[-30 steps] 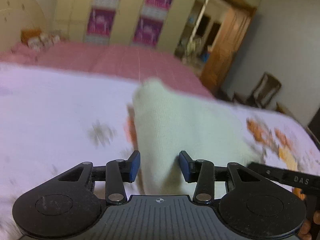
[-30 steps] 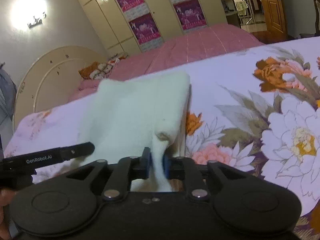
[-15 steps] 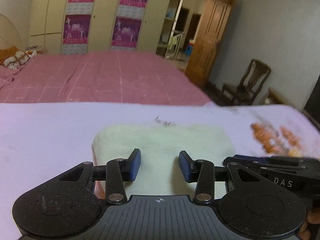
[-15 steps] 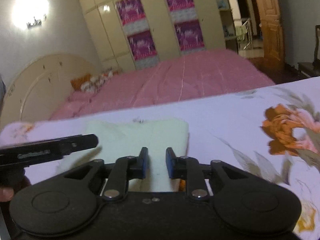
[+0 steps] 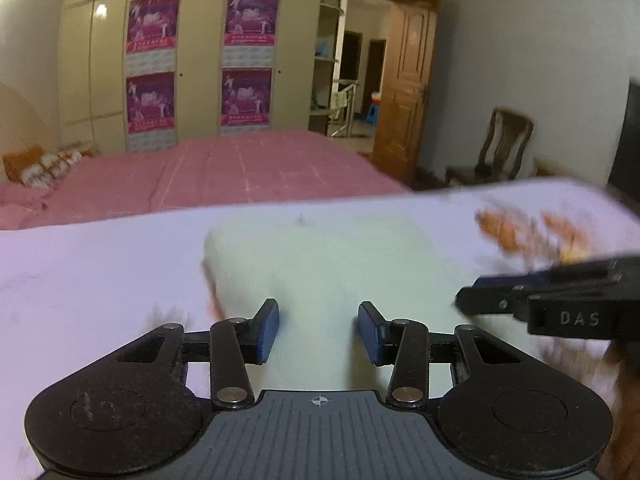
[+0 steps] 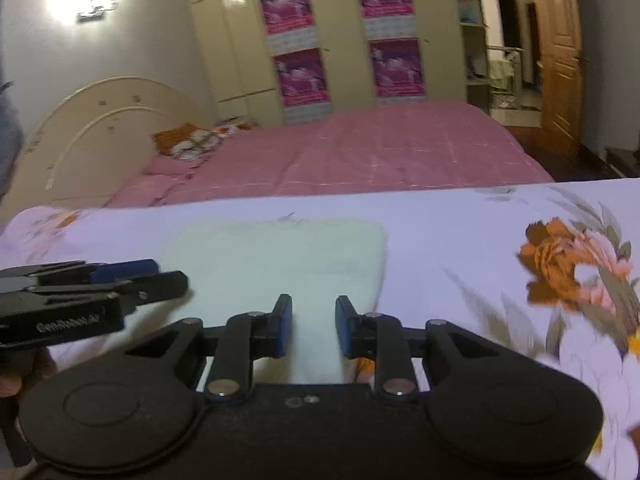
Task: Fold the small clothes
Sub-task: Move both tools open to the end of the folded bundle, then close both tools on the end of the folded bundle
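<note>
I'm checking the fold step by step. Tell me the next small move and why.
Probably draw both claws back off the cloth. It lies flat on the flowered sheet with its edges squared up. The left claw and right claw stand open over its near edge, pinching nothing, so the fold looks done.

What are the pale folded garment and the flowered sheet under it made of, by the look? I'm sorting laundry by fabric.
The pale garment looks like a soft knit or fleece: matte, thick, with rounded, slightly fuzzy edges. The flowered sheet looks like thin, smooth woven cloth with a printed pattern, lying flat. Blur leaves the weave of both open.
</note>
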Demonstrator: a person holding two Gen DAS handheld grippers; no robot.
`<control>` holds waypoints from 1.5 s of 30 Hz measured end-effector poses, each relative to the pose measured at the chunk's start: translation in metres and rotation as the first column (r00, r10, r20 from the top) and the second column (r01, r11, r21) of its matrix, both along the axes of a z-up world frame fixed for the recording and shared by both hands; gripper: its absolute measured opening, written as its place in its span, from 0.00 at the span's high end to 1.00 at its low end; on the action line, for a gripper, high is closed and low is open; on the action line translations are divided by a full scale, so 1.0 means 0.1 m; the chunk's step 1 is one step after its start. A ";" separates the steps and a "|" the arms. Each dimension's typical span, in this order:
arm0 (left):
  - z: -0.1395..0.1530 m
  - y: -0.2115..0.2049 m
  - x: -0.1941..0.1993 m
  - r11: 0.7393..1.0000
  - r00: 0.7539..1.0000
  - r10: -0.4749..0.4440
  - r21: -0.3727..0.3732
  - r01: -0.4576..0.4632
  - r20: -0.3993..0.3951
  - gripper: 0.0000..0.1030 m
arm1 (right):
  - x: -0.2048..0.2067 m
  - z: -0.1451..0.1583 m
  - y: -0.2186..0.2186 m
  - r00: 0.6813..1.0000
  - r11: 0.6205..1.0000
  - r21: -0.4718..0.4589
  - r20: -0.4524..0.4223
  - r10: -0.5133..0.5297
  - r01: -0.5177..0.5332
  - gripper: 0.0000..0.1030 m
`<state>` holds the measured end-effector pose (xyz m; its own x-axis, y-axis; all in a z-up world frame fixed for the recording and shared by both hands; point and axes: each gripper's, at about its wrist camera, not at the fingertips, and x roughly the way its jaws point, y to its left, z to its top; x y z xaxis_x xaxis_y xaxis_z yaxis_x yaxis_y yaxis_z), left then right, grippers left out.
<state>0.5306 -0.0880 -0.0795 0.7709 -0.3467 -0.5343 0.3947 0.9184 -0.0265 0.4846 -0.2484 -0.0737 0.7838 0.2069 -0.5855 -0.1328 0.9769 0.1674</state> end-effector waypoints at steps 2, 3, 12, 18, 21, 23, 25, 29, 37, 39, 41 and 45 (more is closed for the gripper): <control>-0.04 0.02 -0.15 1.000 1.000 0.007 0.015 -0.007 -0.004 0.57 | -0.16 -0.09 0.06 1.000 0.998 -0.062 -0.005 0.010 -0.010 0.76; -0.04 0.03 -0.24 1.000 1.000 0.017 0.024 -0.017 0.000 0.56 | -0.22 -0.12 0.07 1.000 0.997 -0.080 -0.004 0.008 -0.008 0.76; 0.01 0.30 -0.90 0.998 0.996 0.056 0.019 -0.055 -0.065 0.56 | -0.86 0.10 0.00 0.999 0.998 -0.059 -0.010 0.030 -0.031 0.75; -0.06 0.38 -1.04 0.997 0.993 0.074 0.024 -0.072 -0.094 0.56 | -1.01 -0.11 -0.02 0.995 1.000 -0.010 -0.097 0.015 -0.016 0.74; -0.04 0.34 -1.07 0.997 0.993 0.072 0.048 -0.068 -0.088 0.56 | -0.99 -0.09 -0.07 0.994 0.999 0.018 -0.106 -0.038 0.040 0.86; -0.08 0.33 -1.07 0.996 0.993 0.074 0.063 -0.068 -0.088 0.54 | -1.00 -0.09 -0.07 0.993 0.998 -0.014 -0.098 -0.060 0.059 0.87; -0.02 0.36 -1.05 0.995 0.991 0.086 0.055 -0.080 -0.103 0.53 | -0.95 -0.16 -0.08 0.989 0.999 -0.014 -0.139 -0.053 0.052 0.86; 0.02 0.46 -1.04 0.995 0.989 0.100 0.020 -0.099 -0.112 0.38 | -1.04 0.02 -0.13 0.995 0.997 0.009 -0.060 -0.082 0.083 0.73; -0.06 0.52 -0.96 0.994 0.980 0.109 -0.008 -0.112 -0.167 0.37 | -0.87 -0.17 -0.10 0.985 0.998 0.018 -0.159 -0.061 0.065 0.71; -0.06 0.52 -0.97 0.994 0.980 0.109 -0.009 -0.112 -0.168 0.37 | -0.88 -0.16 -0.15 0.986 0.996 0.044 -0.151 -0.070 0.078 0.71; -0.04 0.51 -0.97 0.993 0.980 0.111 -0.010 -0.115 -0.166 0.37 | -0.88 -0.18 -0.18 0.986 0.995 0.056 -0.150 -0.076 0.085 0.68; -0.05 0.50 -0.96 0.993 0.979 0.112 -0.009 -0.115 -0.170 0.37 | -0.88 -0.23 -0.16 0.983 0.996 0.045 -0.168 -0.068 0.077 0.66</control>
<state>0.4349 -0.0378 -0.0844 0.7049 -0.2734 -0.6545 0.2765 0.9556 -0.1014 0.3963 -0.2647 -0.0964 0.6909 0.1863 -0.6986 -0.0281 0.9724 0.2316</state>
